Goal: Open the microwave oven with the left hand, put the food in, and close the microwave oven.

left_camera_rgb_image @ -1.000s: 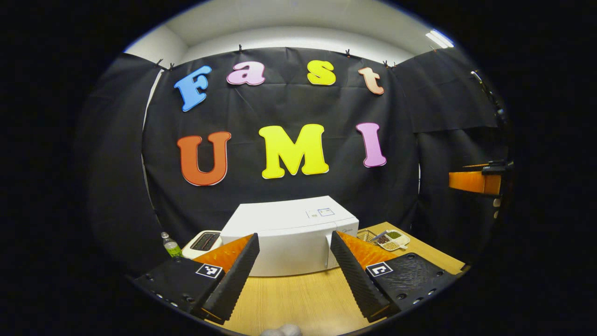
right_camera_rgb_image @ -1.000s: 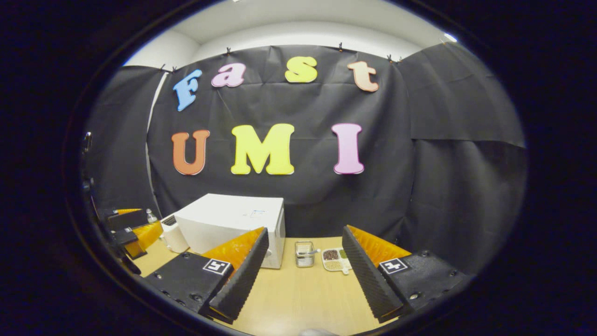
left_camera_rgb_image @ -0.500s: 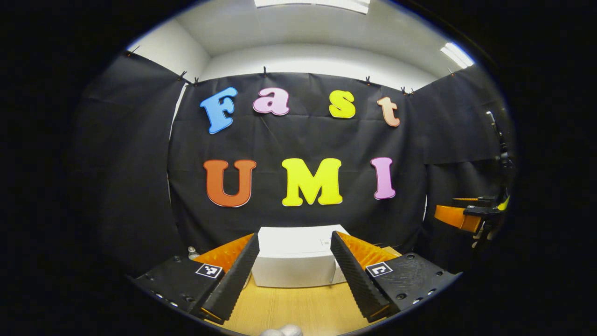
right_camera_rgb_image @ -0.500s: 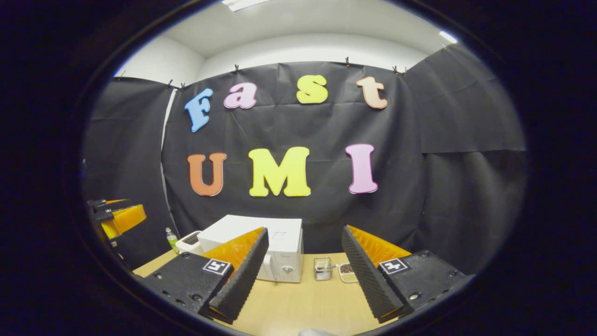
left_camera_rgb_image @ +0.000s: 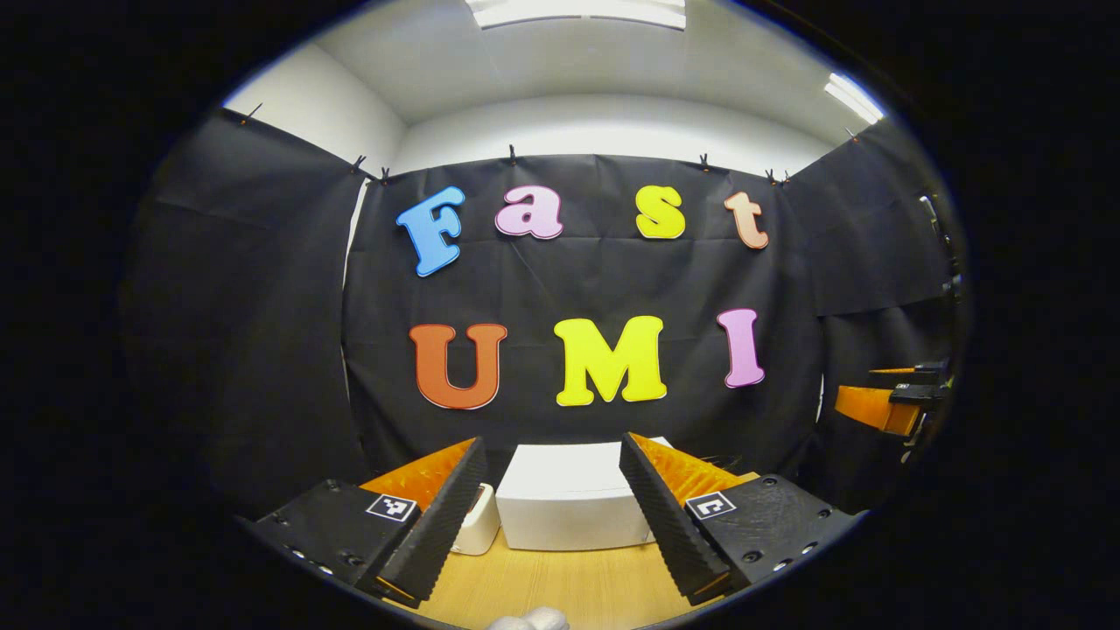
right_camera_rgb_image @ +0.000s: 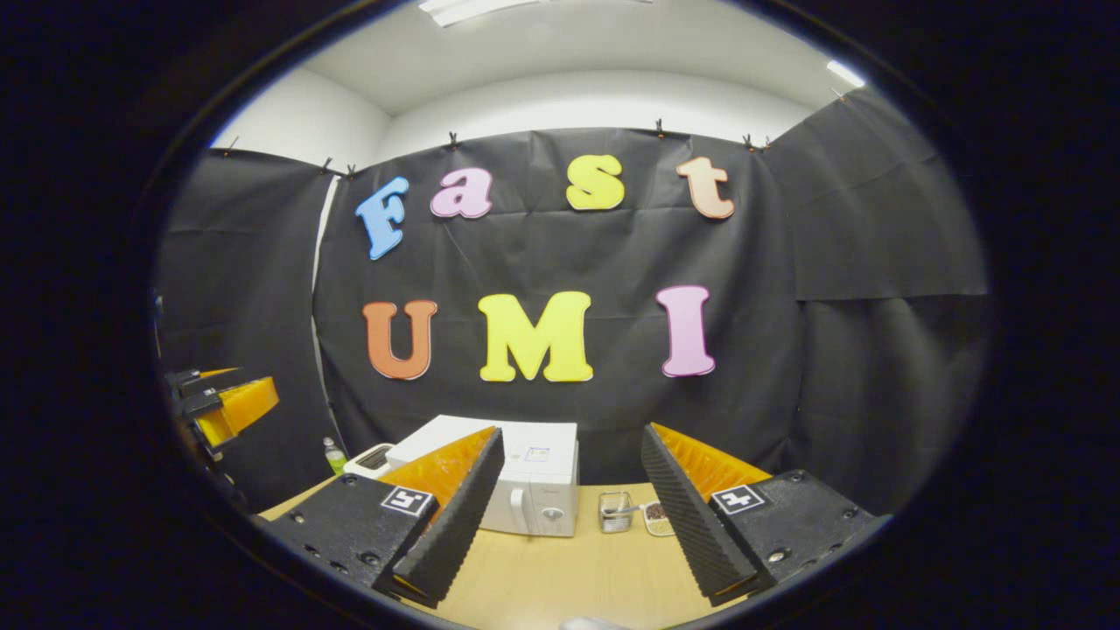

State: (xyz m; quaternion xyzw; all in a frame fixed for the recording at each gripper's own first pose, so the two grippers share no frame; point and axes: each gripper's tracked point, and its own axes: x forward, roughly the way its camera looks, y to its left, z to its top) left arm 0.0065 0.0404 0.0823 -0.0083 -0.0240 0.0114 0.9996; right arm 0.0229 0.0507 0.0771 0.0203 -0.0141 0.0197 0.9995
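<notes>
- Black cloth walls close the booth on three sides, and a pale wooden table [left_camera_rgb_image: 560, 582] runs forward from the bottom of the left gripper view.
- Left gripper [left_camera_rgb_image: 553, 500], left gripper view: its fingers stand wide apart with nothing between them, held above the near part of the table.
- Through that gap sits the white box-shaped microwave oven [left_camera_rgb_image: 569, 503], door shut, well ahead and close to the back cloth; bare tabletop lies between it and the fingertips.
- Just beside the oven's left side stands a small white toaster [left_camera_rgb_image: 479, 525], partly hidden by the left finger.
- At the far right edge of this view the right gripper [left_camera_rgb_image: 884, 404] hangs in the air, well apart.
- Right gripper [right_camera_rgb_image: 570, 516], right gripper view: fingers likewise spread, holding nothing, over open tabletop [right_camera_rgb_image: 577, 577].
- Here the microwave oven [right_camera_rgb_image: 534, 481] stands left of centre, its front with handle and dial showing, door closed.
- Just right of it sit a small wire basket [right_camera_rgb_image: 616, 512] and a white divided dish of food [right_camera_rgb_image: 656, 518], partly behind the right finger.
- A green-labelled bottle [right_camera_rgb_image: 333, 456] and the toaster [right_camera_rgb_image: 372, 458] stand at the oven's left; the left gripper [right_camera_rgb_image: 229, 407] shows at the left rim.
</notes>
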